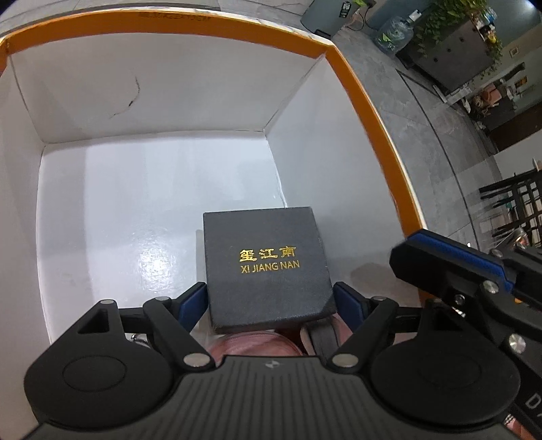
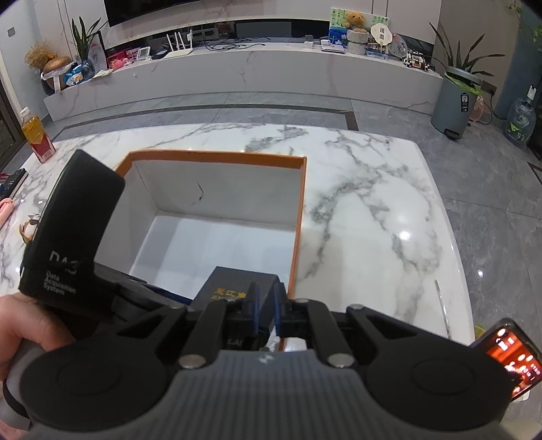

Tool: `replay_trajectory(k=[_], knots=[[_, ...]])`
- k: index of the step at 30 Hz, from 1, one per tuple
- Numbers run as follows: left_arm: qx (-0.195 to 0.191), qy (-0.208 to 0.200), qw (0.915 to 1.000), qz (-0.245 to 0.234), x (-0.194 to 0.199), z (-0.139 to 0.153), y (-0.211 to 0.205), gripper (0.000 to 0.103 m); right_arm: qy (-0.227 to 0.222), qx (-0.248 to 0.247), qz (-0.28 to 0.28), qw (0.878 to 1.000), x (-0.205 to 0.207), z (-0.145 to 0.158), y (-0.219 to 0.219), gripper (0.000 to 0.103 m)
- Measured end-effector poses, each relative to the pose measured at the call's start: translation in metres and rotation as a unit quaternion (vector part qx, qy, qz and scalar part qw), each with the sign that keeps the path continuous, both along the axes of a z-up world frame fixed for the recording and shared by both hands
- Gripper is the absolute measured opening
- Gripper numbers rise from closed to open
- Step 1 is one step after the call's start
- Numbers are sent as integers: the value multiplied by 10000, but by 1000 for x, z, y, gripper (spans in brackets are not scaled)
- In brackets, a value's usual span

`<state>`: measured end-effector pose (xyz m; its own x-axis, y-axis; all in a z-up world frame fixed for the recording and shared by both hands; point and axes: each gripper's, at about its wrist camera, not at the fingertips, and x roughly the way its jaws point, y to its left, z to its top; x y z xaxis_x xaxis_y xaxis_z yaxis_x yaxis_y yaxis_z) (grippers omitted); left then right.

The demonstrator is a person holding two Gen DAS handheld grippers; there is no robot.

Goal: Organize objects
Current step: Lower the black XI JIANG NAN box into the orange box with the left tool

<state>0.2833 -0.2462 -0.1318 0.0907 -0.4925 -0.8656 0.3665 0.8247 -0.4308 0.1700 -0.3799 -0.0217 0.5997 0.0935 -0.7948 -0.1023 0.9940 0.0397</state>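
- Left gripper (image 1: 270, 306) clamps the black gift box (image 1: 267, 267), lower centre, inside the orange-rimmed carton (image 1: 369, 101).
- Lower it flat before letting go.
- Right gripper (image 2: 265, 313): nearly closed, empty.

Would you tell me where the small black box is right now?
The black box sits between the left gripper fingers, inside the orange-rimmed carton near its right wall.

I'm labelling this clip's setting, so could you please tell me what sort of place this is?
Most likely a home living room: a long marble media console under a dark screen, a teddy bear and houseplants along it, and a marble table in front.
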Motion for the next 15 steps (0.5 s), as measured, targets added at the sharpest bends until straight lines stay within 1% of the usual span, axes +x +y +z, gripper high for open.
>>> replay_trajectory(k=[2, 5, 8, 10, 12, 15], knots=[[-42, 27, 10000, 47, 0, -1, 3, 95, -42, 6, 6, 10000, -2, 3, 1, 15], [-159, 99, 9996, 193, 1, -2, 9, 94, -116, -47, 7, 9999, -5, 6, 3, 16], [-257, 151, 9989, 351, 5, -3, 15, 94, -189, -121, -39, 9997, -6, 9, 2, 21], [-272, 178, 9986, 412, 5, -4, 17, 94, -198, -139, -51, 9997, -5, 10, 1, 22], [-277, 190, 9987, 374, 6, -5, 17, 94, -173, -112, -67, 9998, -4, 9, 0, 22], [-160, 127, 9996, 210, 6, -6, 12, 94, -158, -138, -69, 9998, -4, 7, 0, 23]])
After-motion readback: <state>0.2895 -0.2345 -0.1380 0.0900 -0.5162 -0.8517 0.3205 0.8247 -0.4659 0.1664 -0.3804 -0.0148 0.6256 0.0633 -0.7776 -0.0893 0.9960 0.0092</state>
